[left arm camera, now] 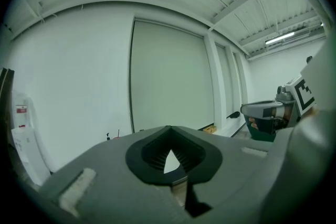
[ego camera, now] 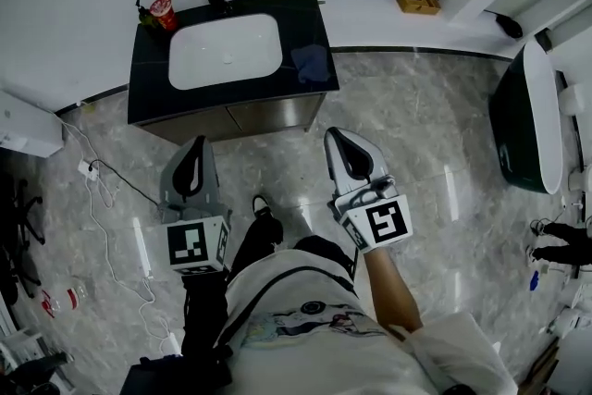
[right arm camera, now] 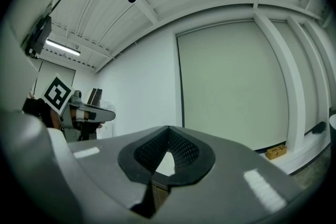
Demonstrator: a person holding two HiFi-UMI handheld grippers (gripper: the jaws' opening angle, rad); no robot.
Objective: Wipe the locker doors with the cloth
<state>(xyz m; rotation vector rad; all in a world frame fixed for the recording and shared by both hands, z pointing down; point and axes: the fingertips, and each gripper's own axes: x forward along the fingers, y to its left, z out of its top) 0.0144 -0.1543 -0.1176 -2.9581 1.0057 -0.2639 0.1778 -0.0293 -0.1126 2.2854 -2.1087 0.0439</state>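
Left gripper [ego camera: 192, 153] and right gripper [ego camera: 340, 143] are hovering pressed together, empty; seemingly a cloth [ego camera: 312, 62] is lying beside the sink [ego camera: 225, 51].

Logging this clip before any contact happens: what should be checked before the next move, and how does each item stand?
1. Cloth located, lying on the counter right of the basin: ok.
2. Cloth held: not ok; left gripper and right gripper are empty.
3. Fingers apart for pickup: not ok, both shut.
4. Right gripper's way to the cloth free: ok.
5. Doors below the counter dirty: cannot tell.
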